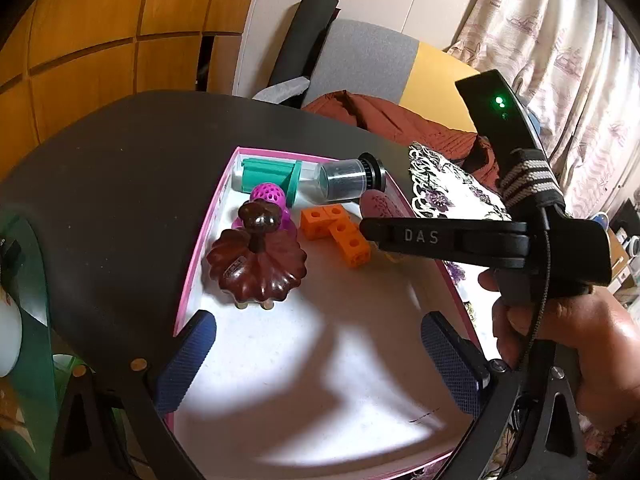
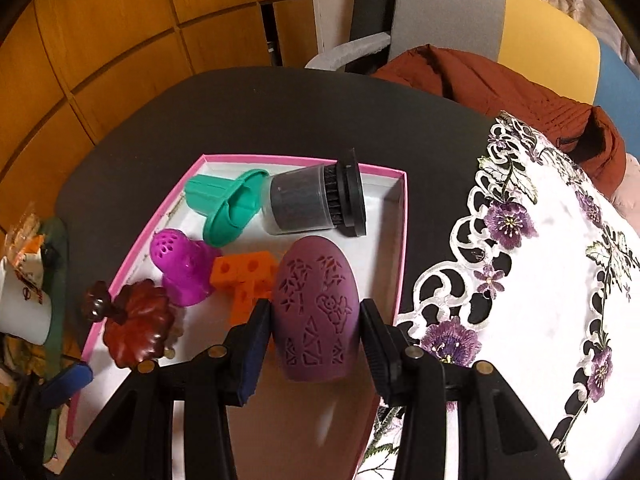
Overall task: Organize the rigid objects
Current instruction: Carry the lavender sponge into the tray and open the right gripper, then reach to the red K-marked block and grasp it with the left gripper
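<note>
A pink-rimmed white box (image 1: 208, 216) (image 2: 402, 240) lies on the dark round table. In it are a brown pumpkin-shaped piece (image 1: 256, 268) (image 2: 136, 328), a magenta perforated piece (image 1: 268, 196) (image 2: 180, 272), an orange block piece (image 1: 340, 234) (image 2: 244, 280), a teal piece (image 1: 272, 176) (image 2: 228, 208) and a clear canister with a black cap (image 1: 352, 178) (image 2: 312, 200). My right gripper (image 2: 316, 332) is shut on a purple patterned egg-shaped piece (image 2: 316, 312) (image 1: 376, 204) above the box. My left gripper (image 1: 320, 364) is open and empty over the box's near part.
A white embroidered cloth (image 2: 540, 280) (image 1: 444, 196) covers the table's right side. A chair with a rust-coloured garment (image 2: 500, 84) stands behind the table. A white cup (image 2: 20, 304) sits at the far left. Wooden panels form the back wall.
</note>
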